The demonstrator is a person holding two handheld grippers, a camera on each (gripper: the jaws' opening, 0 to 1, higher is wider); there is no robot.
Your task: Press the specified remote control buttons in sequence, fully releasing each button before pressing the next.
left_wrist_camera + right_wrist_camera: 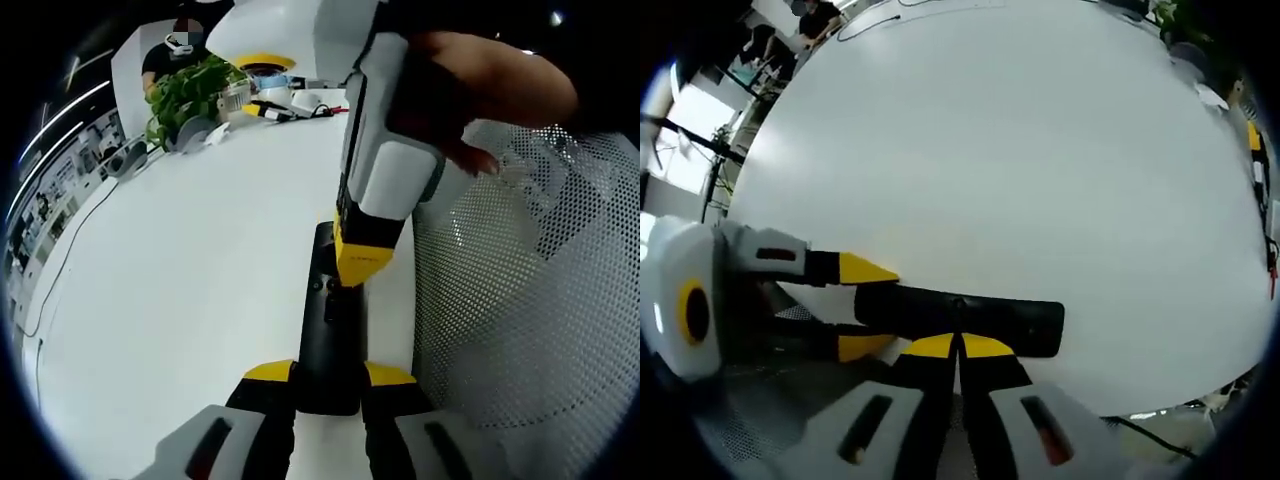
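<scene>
The remote [330, 330] is a long black bar lying flat on the white tabletop [180, 290], at its edge beside a white mesh surface [530, 330]. In the left gripper view its long axis runs straight away from the left tongs [330, 378], which pinch its near end between their yellow tips. The right tongs [362, 262] come down from above with tips pressed together, touching the remote's top face around its middle; a hand [480, 90] holds them. In the right gripper view the remote [960, 318] lies crosswise, its left end gripped by the left tongs [865, 308], and the right tongs [958, 348] cover its near edge. Buttons are hard to make out: only a few small marks on the black face. Far beyond the remote stand a plant [190, 95] and some clutter, too small to tell apart
</scene>
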